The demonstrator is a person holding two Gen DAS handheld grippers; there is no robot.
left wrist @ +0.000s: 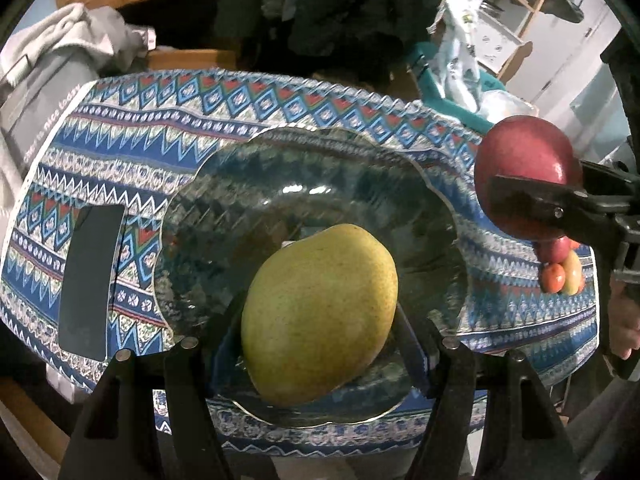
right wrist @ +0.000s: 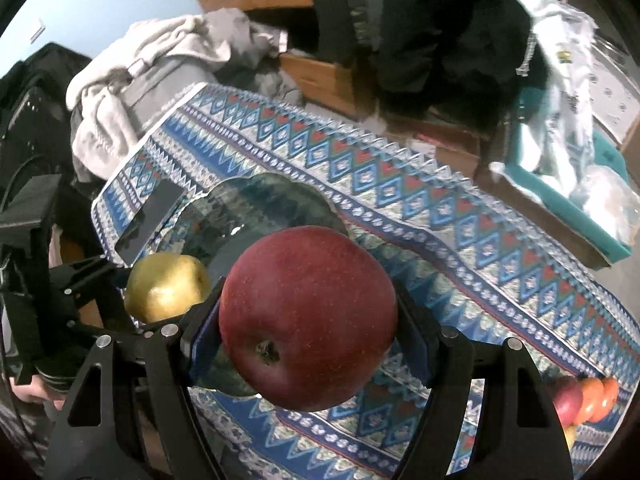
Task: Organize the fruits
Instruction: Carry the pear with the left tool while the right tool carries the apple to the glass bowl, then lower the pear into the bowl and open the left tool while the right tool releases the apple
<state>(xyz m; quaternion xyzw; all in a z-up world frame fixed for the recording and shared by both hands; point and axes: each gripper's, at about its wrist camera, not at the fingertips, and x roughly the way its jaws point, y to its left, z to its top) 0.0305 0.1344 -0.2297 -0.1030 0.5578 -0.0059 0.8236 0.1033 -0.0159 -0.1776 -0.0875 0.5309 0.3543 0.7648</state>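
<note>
My left gripper [left wrist: 318,320] is shut on a yellow-green mango [left wrist: 320,312] and holds it over the near part of a clear glass plate [left wrist: 280,184] on the patterned cloth. My right gripper [right wrist: 308,320] is shut on a dark red apple [right wrist: 308,316] and holds it above the plate's near edge [right wrist: 248,208]. In the left wrist view the apple [left wrist: 524,168] and the right gripper show at the right, beyond the plate's rim. In the right wrist view the mango [right wrist: 166,286] shows at the left in the left gripper.
A black phone [left wrist: 90,284] lies on the cloth left of the plate. Several small red, orange and yellow fruits [left wrist: 560,270] sit at the table's right edge, also in the right wrist view [right wrist: 586,398]. Clothes, a teal bin [right wrist: 576,204] and boxes stand behind the table.
</note>
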